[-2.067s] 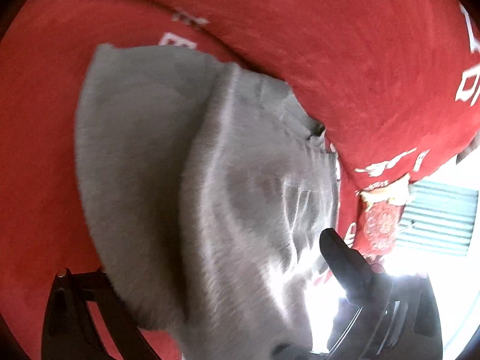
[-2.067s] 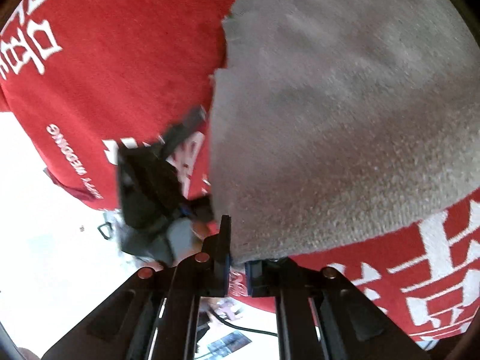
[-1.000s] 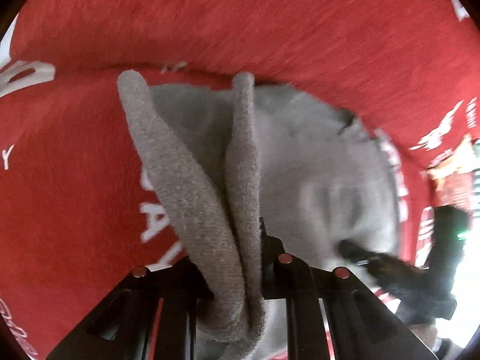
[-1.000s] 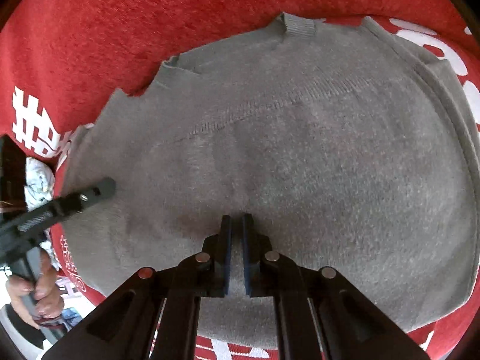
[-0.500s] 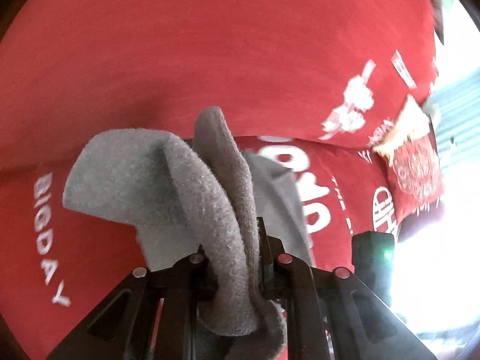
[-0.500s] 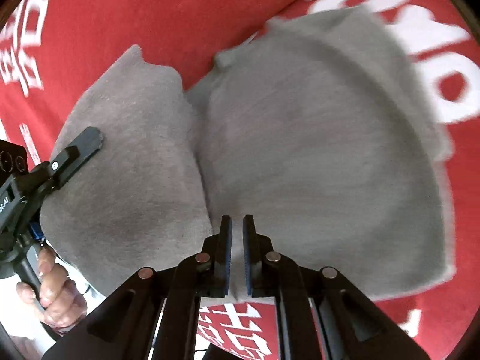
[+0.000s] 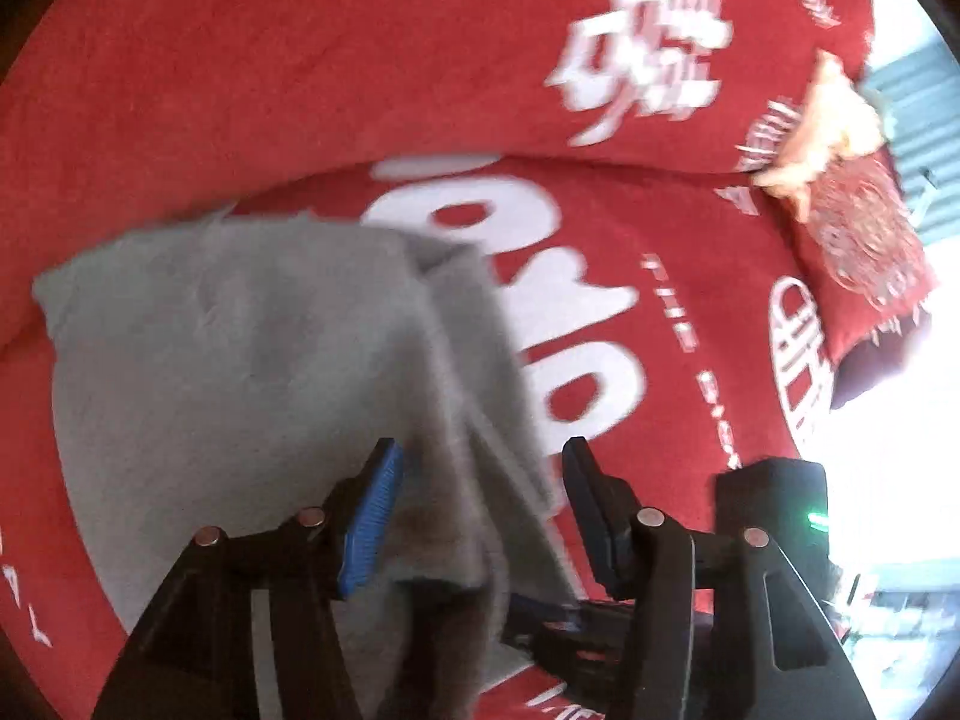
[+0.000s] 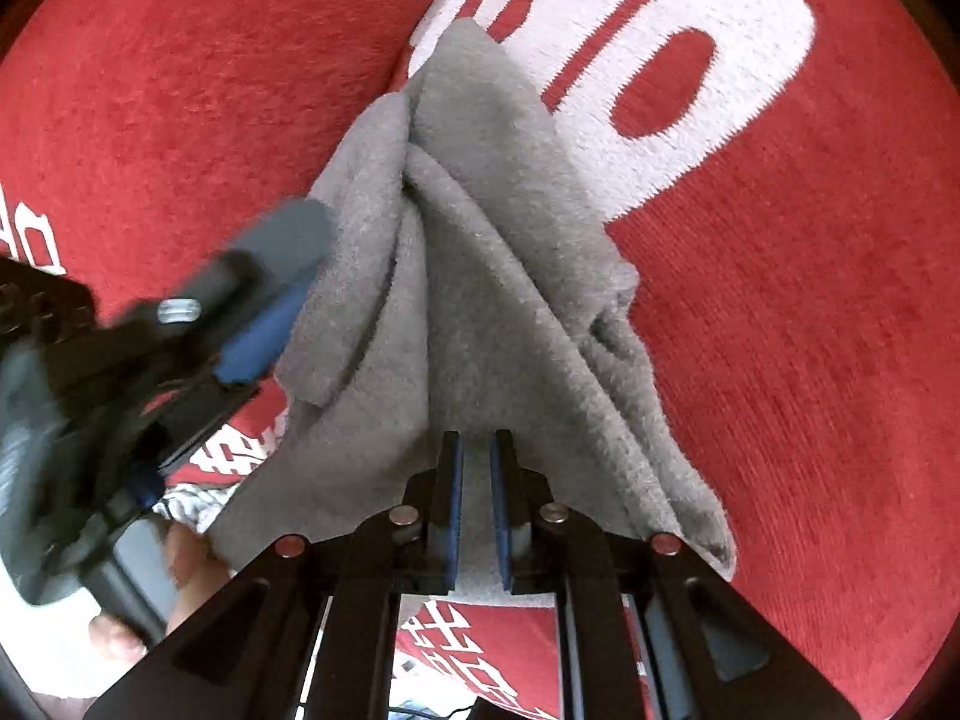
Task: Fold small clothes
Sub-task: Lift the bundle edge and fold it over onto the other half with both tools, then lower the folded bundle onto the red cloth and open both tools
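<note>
L gripper [image 7: 480,492] stood spread, jaws well apart; they'd just been opening, w/ a fold of the grey knit garment [image 7: 240,360] hanging loose between them, pads not pressing it. Blue pad [image 7: 369,516] on its left finger faced the cloth. Most of the garment lay ahead & to the left of these tongs, flat on the red blanket [image 7: 240,90], one folded edge running from between the fingers up & away, slightly left. White lettering on the blanket showed ahead-right. A fringed red cushion [image 7: 864,240] sat far right, well apart from the tongs. Lower right, a black device w/ a green light [image 7: 780,510], prob. the other gripper's body, can't say for sure.

R gripper [image 8: 474,456] had its jaws nearly together, narrow gap only, opening a touch; grey cloth [image 8: 480,252] lay in & behind the gap, but whether the pads actually pinched it I couldn't tell. From these tongs the garment ran as a long tapering bundle straight ahead, wide end at the fingers, narrow tip pointing away onto the big white letters, several lengthwise creases along that axis. L gripper [image 8: 264,300] appeared left of the tongs, blurred, at the garment's left edge, w/ a person's hand [image 8: 174,576] on its handle.
</note>
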A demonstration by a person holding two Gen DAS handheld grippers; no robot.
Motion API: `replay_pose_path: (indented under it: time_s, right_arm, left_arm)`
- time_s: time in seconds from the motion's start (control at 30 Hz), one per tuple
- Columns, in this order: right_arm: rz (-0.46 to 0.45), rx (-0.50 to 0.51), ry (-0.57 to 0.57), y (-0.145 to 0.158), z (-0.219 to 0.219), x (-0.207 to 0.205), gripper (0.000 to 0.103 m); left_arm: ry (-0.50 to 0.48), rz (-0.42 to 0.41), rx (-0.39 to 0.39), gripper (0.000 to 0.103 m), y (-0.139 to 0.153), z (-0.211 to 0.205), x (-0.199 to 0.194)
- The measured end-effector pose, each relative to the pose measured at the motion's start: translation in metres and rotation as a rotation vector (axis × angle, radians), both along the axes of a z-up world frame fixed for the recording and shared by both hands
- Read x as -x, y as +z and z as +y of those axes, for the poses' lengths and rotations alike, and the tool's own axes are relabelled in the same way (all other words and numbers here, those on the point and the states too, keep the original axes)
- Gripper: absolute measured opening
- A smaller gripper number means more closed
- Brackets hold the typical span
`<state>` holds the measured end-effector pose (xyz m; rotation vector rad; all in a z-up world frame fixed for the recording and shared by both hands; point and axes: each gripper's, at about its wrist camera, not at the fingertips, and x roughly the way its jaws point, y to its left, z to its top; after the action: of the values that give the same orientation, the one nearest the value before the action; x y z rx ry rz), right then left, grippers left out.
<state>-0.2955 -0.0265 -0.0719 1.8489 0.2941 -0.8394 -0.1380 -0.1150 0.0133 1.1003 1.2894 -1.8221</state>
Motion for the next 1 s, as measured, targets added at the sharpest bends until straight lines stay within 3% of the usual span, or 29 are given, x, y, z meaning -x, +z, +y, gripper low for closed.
replay_pose_path:
  time_s: [0.1, 0.13, 0.27, 0.33, 0.5, 0.63, 0.7, 0.73, 0.77, 0.87, 0.93, 1.0]
  right_arm:
    - [-0.058, -0.005, -0.052, -0.003, 0.005, 0.009, 0.013]
    - [-0.084, -0.004, -0.080, 0.000, 0.008, 0.015, 0.019]
    - [-0.229, 0.009, -0.242, -0.001, 0.001, 0.045, 0.064]
    - [-0.307, 0.013, -0.274, -0.003, -0.008, 0.047, 0.065]
    - [-0.278, -0.005, -0.146, -0.004, -0.040, 0.026, 0.065]
    - [-0.210, 0.013, 0.000, 0.005, -0.066, 0.002, 0.061]
    - [-0.139, 0.015, 0.071, 0.010, -0.079, -0.011, 0.040]
    - [-0.096, 0.009, 0.101, 0.012, -0.083, -0.016, 0.016]
    - [-0.030, 0.015, 0.136, 0.015, -0.088, -0.023, 0.016]
    - [0.053, 0.109, 0.187, 0.042, -0.088, -0.032, 0.015]
    - [0.065, 0.203, 0.171, 0.068, -0.084, -0.025, 0.014]
    - [0.076, 0.229, 0.151, 0.077, -0.078, -0.013, 0.014]
  left_arm:
    - [-0.029, 0.011, 0.057, 0.056, 0.024, 0.005, 0.005]
    - [-0.019, 0.016, 0.083, 0.056, 0.034, 0.006, -0.002]
    - [0.097, -0.026, 0.132, 0.056, 0.057, 0.002, -0.054]
    - [0.168, -0.077, 0.139, 0.056, 0.058, 0.003, -0.088]
    - [0.321, -0.236, 0.095, 0.056, 0.033, 0.010, -0.157]
    - [0.371, -0.330, 0.053, 0.056, 0.004, 0.019, -0.183]
    - [0.390, -0.335, 0.031, 0.056, -0.007, 0.022, -0.188]
    - [0.396, -0.333, 0.017, 0.056, -0.012, 0.024, -0.191]
    - [0.401, -0.333, 0.011, 0.056, -0.015, 0.025, -0.192]
    - [0.402, -0.317, 0.018, 0.056, -0.010, 0.031, -0.189]
    - [0.380, -0.302, 0.049, 0.056, -0.003, 0.034, -0.183]
    - [0.350, -0.297, 0.062, 0.056, -0.002, 0.035, -0.176]
